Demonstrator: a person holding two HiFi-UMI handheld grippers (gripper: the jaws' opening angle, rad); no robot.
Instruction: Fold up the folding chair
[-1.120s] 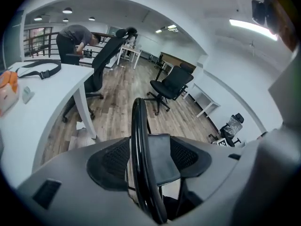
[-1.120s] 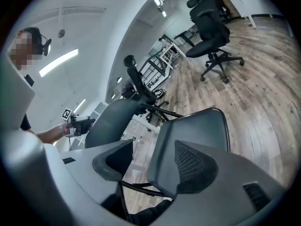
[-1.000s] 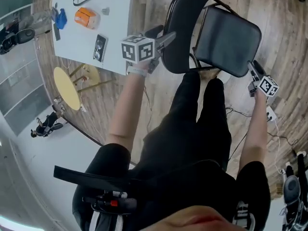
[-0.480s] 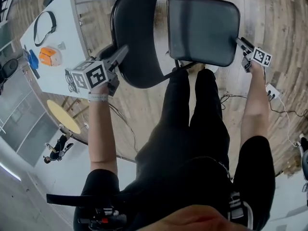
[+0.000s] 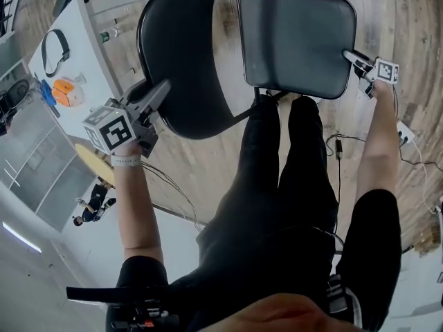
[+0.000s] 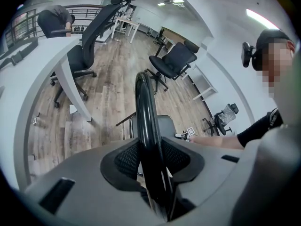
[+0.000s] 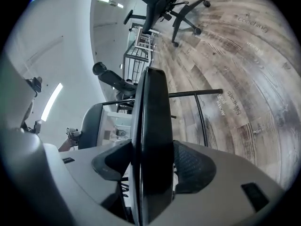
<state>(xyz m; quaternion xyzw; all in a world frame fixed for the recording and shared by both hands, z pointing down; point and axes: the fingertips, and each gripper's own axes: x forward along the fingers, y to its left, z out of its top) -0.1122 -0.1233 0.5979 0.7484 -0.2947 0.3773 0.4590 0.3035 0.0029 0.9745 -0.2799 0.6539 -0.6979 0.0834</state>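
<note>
The folding chair stands open in front of my legs, its black rounded backrest (image 5: 187,54) on the left and its dark grey seat (image 5: 294,40) on the right. My left gripper (image 5: 156,94) reaches the backrest's left rim. In the left gripper view the jaws are closing, and the black rim (image 6: 145,121) runs between both pads, which touch it. My right gripper (image 5: 353,57) sits at the seat's right edge. In the right gripper view the thick seat edge (image 7: 153,126) fills the gap. The jaws are opening there, though both pads still lie against the seat.
A white table (image 5: 76,54) at the left carries an orange object (image 5: 66,92) and a black strap (image 5: 54,47). A yellow round stool (image 5: 93,164) stands below it. A cable and power strip (image 5: 405,133) lie on the wooden floor at right. Office chairs (image 6: 176,62) stand further off.
The left jaws went from wide open beside the backrest to closed round its rim. The right gripper stayed on the seat edge as it sank. The chair now sits higher and larger in view.
</note>
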